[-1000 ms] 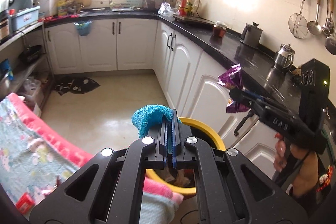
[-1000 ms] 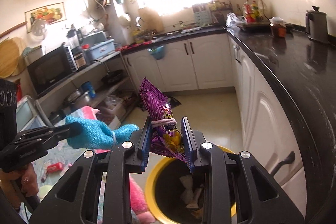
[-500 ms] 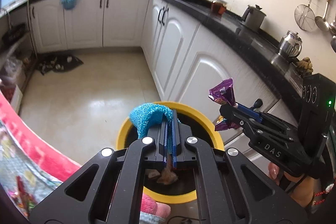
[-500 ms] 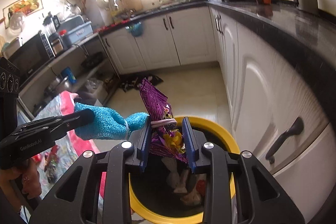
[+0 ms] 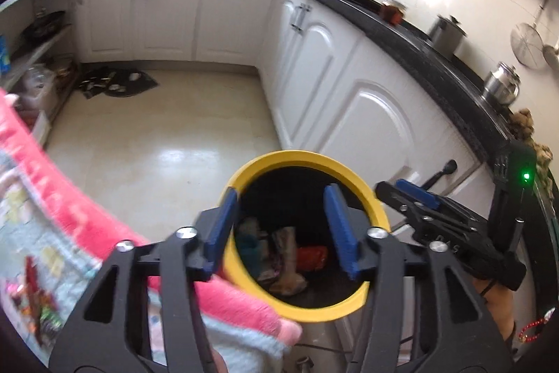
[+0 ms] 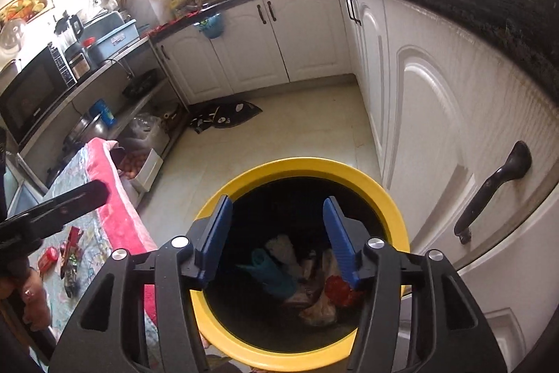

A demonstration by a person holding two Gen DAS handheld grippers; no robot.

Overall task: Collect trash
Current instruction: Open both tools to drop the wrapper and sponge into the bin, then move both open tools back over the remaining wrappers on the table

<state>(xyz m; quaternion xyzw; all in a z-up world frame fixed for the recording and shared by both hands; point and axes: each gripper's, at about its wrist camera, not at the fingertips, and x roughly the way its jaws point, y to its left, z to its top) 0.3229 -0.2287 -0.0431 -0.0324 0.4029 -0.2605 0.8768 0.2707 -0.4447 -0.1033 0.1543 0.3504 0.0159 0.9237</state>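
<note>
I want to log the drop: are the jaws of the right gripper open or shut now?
Open. The right gripper has its blue jaws spread wide and empty above the round yellow-rimmed trash bin.

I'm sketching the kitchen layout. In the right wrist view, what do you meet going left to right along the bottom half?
Pink blanket → yellow bin, under the open right gripper → white cabinet door → its black handle.

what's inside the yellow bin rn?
Yellow bin holds a teal cloth, a red wrapper and pale crumpled trash. Its dark bottom and whatever lies beneath the pile are hidden.
</note>
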